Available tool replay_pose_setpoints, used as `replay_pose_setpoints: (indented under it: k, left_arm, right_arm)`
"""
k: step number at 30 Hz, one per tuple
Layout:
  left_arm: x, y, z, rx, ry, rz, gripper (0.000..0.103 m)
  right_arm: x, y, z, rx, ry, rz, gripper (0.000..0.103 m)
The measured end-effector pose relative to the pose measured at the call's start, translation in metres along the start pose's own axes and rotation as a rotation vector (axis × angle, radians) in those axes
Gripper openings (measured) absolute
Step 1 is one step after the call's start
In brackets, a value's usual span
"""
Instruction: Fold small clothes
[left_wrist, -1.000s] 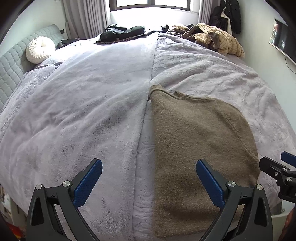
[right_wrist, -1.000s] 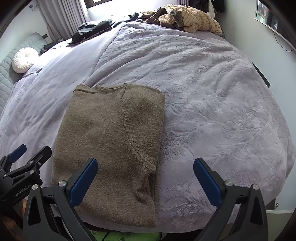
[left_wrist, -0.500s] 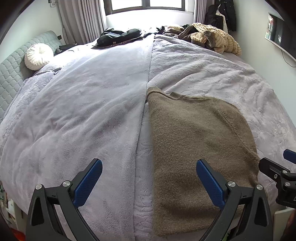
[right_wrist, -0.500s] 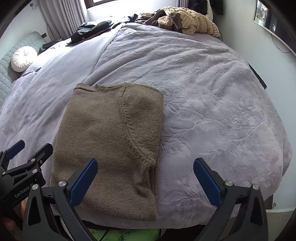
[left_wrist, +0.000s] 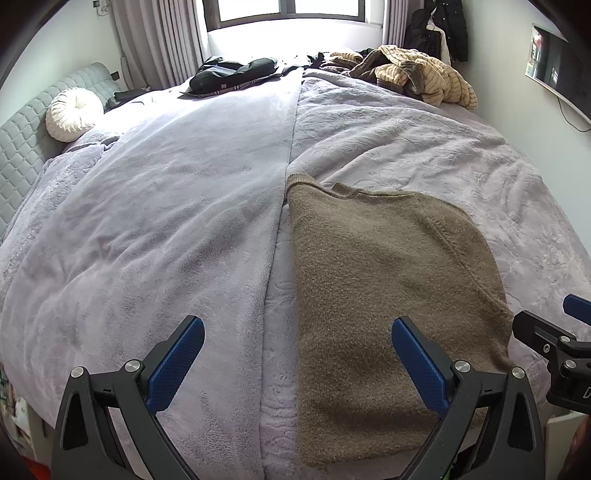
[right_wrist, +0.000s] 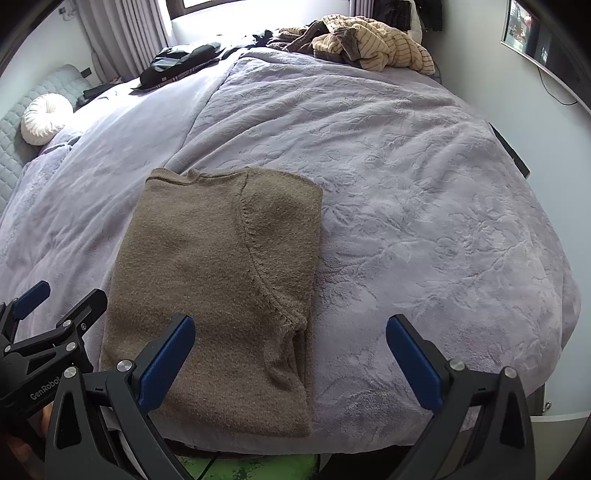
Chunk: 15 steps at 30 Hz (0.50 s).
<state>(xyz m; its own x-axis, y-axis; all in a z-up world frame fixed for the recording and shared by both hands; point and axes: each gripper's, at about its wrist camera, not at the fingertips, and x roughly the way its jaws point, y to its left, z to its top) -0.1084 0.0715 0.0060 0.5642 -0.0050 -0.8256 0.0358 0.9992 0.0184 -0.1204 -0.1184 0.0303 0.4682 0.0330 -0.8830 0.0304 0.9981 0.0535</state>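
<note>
A brown knit sweater lies folded lengthwise into a long rectangle on the lavender bedspread, near the bed's front edge; it also shows in the right wrist view. Its collar points toward the window. My left gripper is open and empty, held above the sweater's near left part. My right gripper is open and empty, above the sweater's near right edge. Each gripper shows at the side of the other's view: the right one, the left one.
The lavender bedspread covers the wide bed. A pile of tan striped clothes and a black garment lie at the far edge by the window. A round white cushion rests by the headboard. A wall screen hangs at right.
Both grippers have drawn back and up a little from the bed, so more of the room shows. The sweater has not moved. Both stay open.
</note>
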Motion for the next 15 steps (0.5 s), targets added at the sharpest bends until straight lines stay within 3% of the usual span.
replay_pose_setpoints:
  k: [15]
  left_arm:
    - [0.0002, -0.0012, 0.0013, 0.004, 0.002, -0.006, 0.102]
  right_arm:
    - [-0.0007, 0.0024, -0.0011, -0.001, 0.001, 0.0, 0.103]
